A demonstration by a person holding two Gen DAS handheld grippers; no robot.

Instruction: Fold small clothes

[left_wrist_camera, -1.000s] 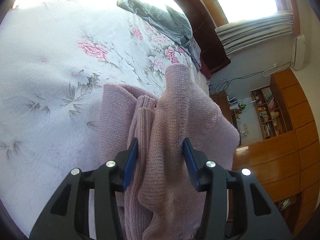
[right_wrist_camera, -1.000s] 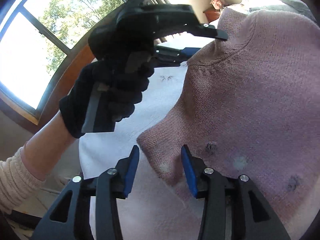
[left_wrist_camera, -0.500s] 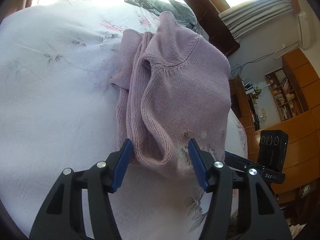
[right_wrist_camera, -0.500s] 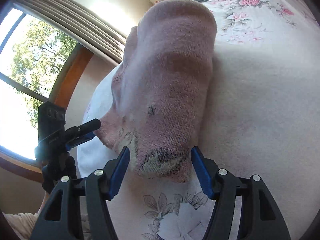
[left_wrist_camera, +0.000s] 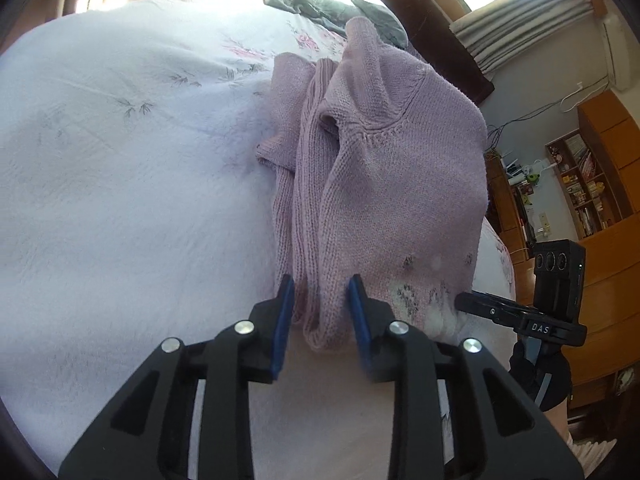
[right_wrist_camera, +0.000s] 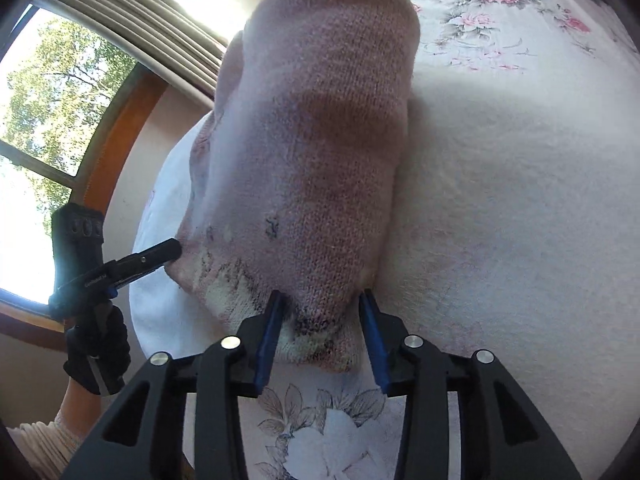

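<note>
Right gripper (right_wrist_camera: 320,312) with blue fingers (right_wrist_camera: 267,344) spread either side of the near hem of a folded pink knitted sweater (right_wrist_camera: 320,140), which lies on a floral bedspread (right_wrist_camera: 520,200). Left of the sweater, the left gripper (right_wrist_camera: 120,268), held by a black-gloved hand (right_wrist_camera: 98,352), reaches its hem corner; whether it grips cannot be told.

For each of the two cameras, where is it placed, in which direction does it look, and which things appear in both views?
Left wrist: sits on the left gripper, looks along its jaws over the bedspread at the pink sweater; the right gripper and its gloved hand show at right.
Right wrist: sits on the right gripper, looks over the sweater's hem toward a window; the left gripper shows at left.
Shared: sweater, bedspread, and each view shows the other gripper.
</note>
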